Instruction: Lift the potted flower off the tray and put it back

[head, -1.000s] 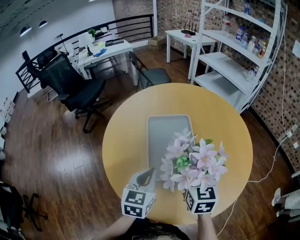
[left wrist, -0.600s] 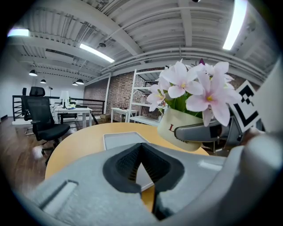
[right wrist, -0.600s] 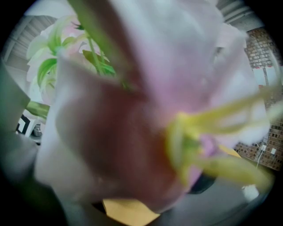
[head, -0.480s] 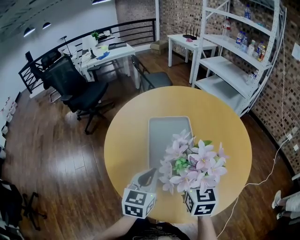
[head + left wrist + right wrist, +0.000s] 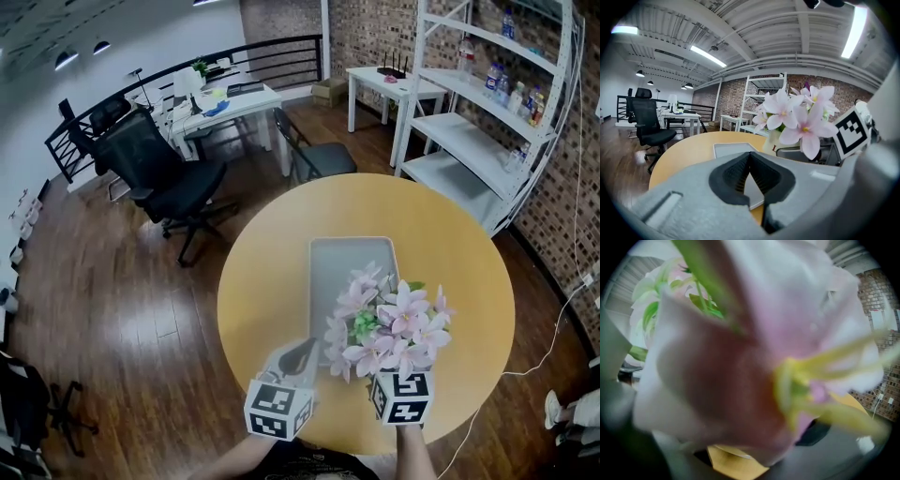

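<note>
Pink-white potted flower (image 5: 392, 324), upright, over near right corner of grey tray (image 5: 339, 267)

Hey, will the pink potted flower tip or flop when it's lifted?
Likely top-heavy: the potted flower spreads wide above a small pale pot, so it may tip if tilted. The thin petals probably bend on contact.

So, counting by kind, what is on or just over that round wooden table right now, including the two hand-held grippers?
tray: 1
potted flower: 1
grippers: 2 (left gripper, right gripper)
Total: 4
</note>
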### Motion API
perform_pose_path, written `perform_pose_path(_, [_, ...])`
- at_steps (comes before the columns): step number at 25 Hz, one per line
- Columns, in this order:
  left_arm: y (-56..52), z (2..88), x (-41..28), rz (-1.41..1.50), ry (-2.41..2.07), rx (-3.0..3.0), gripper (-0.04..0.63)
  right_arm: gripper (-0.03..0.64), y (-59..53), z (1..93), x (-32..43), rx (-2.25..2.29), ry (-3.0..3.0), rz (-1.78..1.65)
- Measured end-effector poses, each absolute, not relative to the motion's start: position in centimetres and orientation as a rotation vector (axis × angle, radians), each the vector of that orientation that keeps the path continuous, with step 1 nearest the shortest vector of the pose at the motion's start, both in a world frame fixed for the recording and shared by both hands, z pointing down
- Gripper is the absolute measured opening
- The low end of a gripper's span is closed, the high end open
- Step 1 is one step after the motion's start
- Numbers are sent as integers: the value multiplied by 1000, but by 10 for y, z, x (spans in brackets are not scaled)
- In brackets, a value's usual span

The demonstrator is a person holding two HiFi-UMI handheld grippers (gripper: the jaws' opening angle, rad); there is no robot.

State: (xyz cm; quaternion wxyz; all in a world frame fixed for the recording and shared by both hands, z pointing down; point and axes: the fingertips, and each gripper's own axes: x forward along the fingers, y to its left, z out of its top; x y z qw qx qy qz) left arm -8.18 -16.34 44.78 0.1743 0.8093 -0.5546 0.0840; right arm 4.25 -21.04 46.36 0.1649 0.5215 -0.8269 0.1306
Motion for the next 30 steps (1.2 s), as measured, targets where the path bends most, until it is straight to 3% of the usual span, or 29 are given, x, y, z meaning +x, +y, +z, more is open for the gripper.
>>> perform_pose_path(13, [-192, 444, -117, 229, -1581, 2287, 3, 520, -269, 531, 6, 1468, -2307, 365])
perform_pose_path(30, [-208, 462, -113, 260, -1522, 2289, 3, 518, -301, 587, -1, 1453, -2220, 454])
